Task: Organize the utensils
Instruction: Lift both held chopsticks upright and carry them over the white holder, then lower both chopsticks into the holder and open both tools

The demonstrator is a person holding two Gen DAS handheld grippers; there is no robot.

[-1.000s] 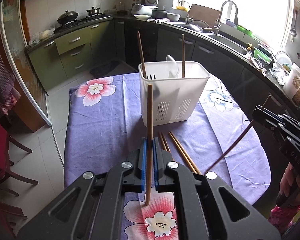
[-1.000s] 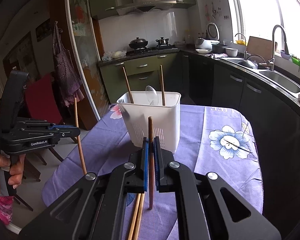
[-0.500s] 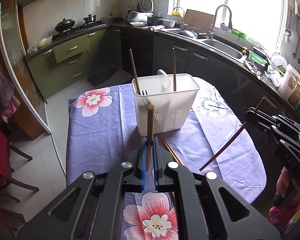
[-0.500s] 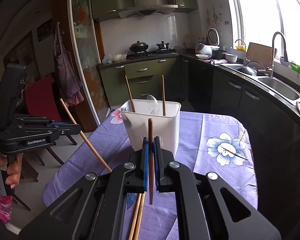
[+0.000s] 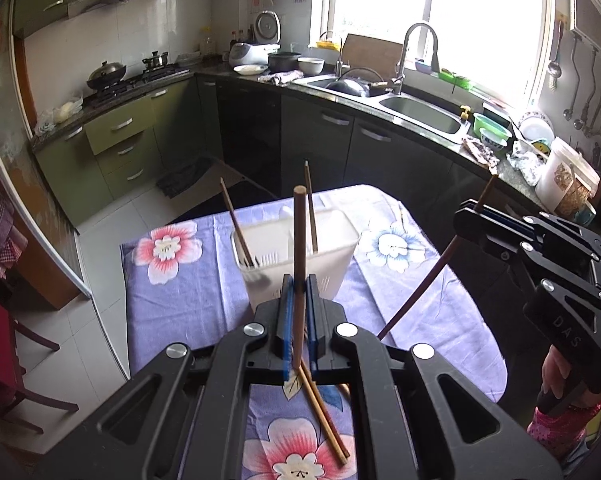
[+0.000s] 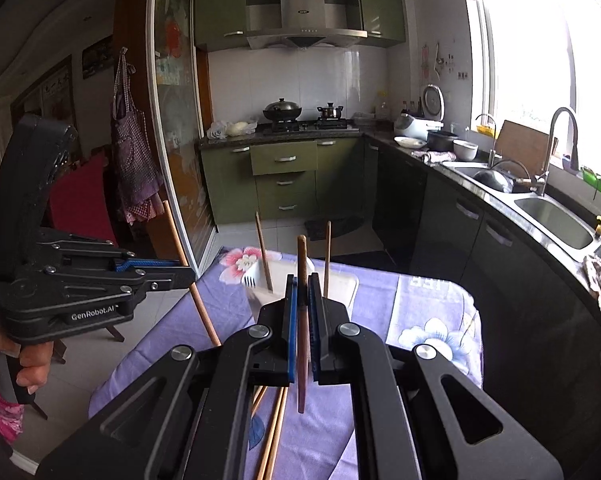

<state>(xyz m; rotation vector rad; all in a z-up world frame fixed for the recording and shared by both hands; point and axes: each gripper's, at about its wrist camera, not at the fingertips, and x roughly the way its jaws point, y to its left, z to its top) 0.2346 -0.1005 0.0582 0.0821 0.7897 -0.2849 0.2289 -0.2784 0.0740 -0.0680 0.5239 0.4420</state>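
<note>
Left wrist view: angled down, close above the purple floral tablecloth (image 5: pixel 188 292).
Right wrist view: aimed flatter.
Shared: white plastic utensil caddy (image 5: pixel 332 256), frame centre.

Six chopsticks (image 5: pixel 299 256) (one holder (image 5: pixel 340 268))

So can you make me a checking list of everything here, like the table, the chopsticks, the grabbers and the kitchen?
Surface: table under a purple flowered tablecloth.
Job's things: white plastic utensil basket holding two upright wooden chopsticks; two loose chopsticks lying on the cloth.
Clutter: nothing seen.
Grippers: left gripper shut on a light brown chopstick; right gripper shut on a dark brown chopstick.
Cables: nothing seen.
Surroundings: green cabinets, steel sink, bright window, red chair.
</note>
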